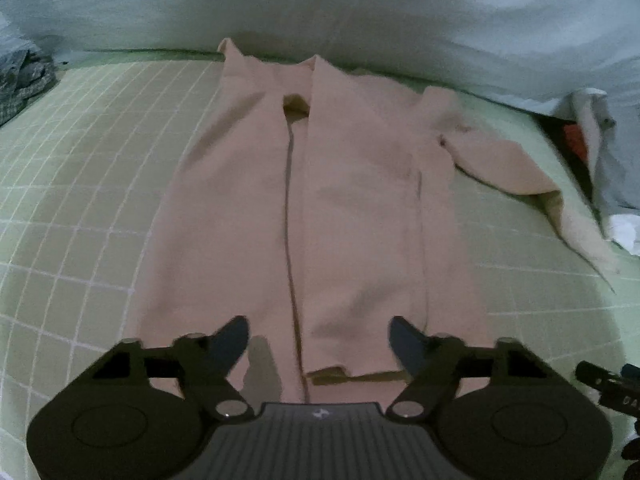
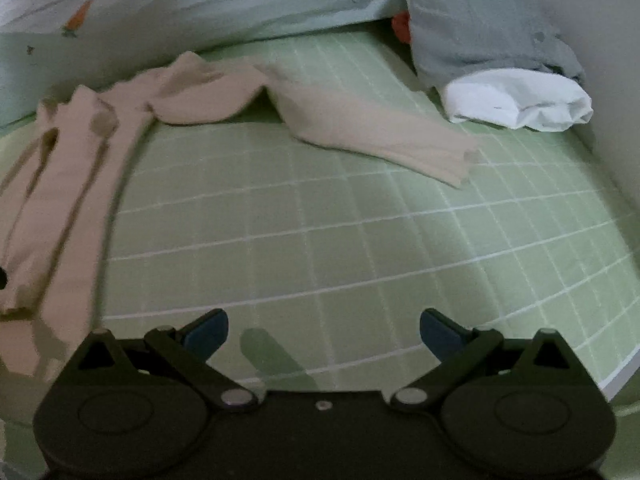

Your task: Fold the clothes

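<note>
A pale pink long-sleeved garment (image 1: pixel 352 200) lies flat on the green checked bed, its open front running down the middle and its collar at the far end. One sleeve (image 1: pixel 516 168) stretches out to the right; in the right wrist view this sleeve (image 2: pixel 380 128) lies diagonally across the sheet while the body (image 2: pixel 60 200) is at the left. My left gripper (image 1: pixel 318 338) hovers open over the near hem, with nothing between its fingers. My right gripper (image 2: pixel 324 330) is open above bare sheet to the right of the garment, holding nothing.
A pale blue quilt (image 1: pixel 400 20) with carrot prints bounds the far side of the green sheet (image 2: pixel 360 240). A grey and white bundle of cloth (image 2: pixel 500 76) sits at the far right by a wall. Dark checked fabric (image 1: pixel 24 80) lies at the far left.
</note>
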Tool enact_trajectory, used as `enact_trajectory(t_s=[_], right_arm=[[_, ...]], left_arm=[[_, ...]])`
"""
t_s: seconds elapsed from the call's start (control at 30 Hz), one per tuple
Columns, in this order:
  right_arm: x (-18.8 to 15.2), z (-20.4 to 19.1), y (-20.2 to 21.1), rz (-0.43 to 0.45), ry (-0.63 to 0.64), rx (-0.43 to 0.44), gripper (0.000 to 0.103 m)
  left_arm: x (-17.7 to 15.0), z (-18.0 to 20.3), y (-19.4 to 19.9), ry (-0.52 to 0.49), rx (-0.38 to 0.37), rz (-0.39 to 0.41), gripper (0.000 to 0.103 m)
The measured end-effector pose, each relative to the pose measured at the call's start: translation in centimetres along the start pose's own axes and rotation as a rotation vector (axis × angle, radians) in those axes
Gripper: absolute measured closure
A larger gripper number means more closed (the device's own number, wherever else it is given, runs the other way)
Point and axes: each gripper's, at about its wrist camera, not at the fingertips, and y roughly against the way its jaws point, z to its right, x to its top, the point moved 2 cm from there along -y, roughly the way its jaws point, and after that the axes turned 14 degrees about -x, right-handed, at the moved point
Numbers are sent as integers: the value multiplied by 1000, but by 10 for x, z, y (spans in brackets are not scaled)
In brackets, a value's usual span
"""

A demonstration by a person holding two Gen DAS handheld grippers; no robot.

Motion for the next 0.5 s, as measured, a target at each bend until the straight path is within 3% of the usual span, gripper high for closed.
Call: enact_trajectory(t_s=[0.13, 0.27, 0.5], right_arm=[[5, 10, -17, -30, 22, 6, 0], [7, 12, -20, -22, 43, 51, 0], [6, 11, -18, -13, 44, 59, 0]], left_arm=[[-4, 3, -3, 18, 17, -1, 49], [-8, 4, -4, 35, 29, -2, 82], [-12, 7, 1, 47, 22, 17, 100]])
